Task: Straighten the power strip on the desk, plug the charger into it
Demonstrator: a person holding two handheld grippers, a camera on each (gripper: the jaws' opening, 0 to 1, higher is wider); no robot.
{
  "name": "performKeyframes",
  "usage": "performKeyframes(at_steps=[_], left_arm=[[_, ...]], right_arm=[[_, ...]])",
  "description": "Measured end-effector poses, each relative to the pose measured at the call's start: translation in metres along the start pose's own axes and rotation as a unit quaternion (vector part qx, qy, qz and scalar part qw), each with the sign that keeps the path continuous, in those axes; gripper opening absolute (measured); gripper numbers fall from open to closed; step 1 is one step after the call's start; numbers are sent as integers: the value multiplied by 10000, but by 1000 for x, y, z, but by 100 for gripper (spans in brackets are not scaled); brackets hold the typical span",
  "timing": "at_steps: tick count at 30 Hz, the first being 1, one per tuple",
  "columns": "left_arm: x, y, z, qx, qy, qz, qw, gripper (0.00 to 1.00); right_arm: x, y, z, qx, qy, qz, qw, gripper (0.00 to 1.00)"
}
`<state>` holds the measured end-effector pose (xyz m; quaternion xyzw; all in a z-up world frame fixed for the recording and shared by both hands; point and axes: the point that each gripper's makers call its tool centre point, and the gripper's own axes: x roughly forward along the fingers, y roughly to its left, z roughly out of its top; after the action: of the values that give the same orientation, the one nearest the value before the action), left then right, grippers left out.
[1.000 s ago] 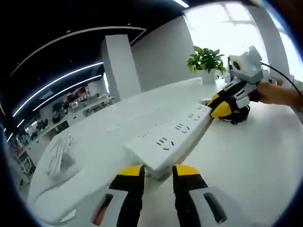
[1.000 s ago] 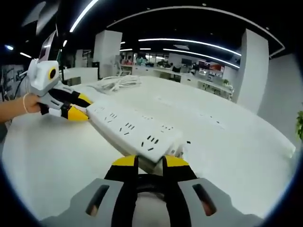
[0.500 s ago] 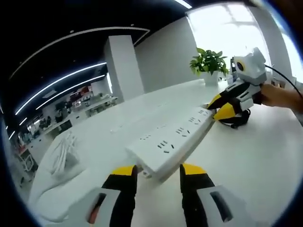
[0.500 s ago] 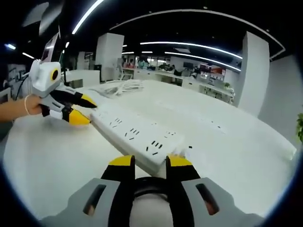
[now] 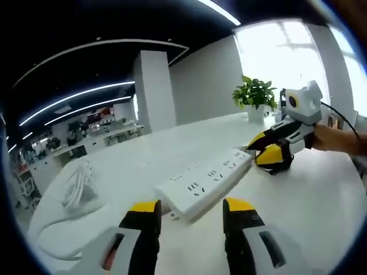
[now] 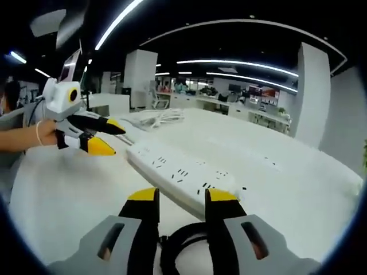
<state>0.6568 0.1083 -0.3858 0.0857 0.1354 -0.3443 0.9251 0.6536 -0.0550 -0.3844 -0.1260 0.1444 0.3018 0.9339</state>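
White power strip flat on desk

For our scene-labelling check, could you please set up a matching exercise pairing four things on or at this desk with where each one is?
Things:
1. power strip
2. potted plant
3. coiled white cable
4. black cable

Places:
A. at the desk's far edge by the bright window, in the left gripper view
B. right under the right tool, between its jaws
C. lying flat on the white desk between the two tools
D. bundled at the end of the desk beyond the left tool

Pairs: 1-C, 2-A, 3-D, 4-B
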Motion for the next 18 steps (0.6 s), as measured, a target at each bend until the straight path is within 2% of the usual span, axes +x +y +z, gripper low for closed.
performKeyframes(at_steps=[10, 14, 18], left_arm=[[-19, 8, 16, -341, -527, 164, 9979, 46], [-25, 9, 18, -403, -659, 227, 9968, 46], [-32, 10, 18, -301, -739, 328, 9963, 47]], right_arm=[[-11, -3, 13, 186, -405, -73, 9990, 34], [-15, -3, 17, 324, -573, -46, 9978, 39], [-17, -1, 15, 354, -588, -42, 9976, 45]])
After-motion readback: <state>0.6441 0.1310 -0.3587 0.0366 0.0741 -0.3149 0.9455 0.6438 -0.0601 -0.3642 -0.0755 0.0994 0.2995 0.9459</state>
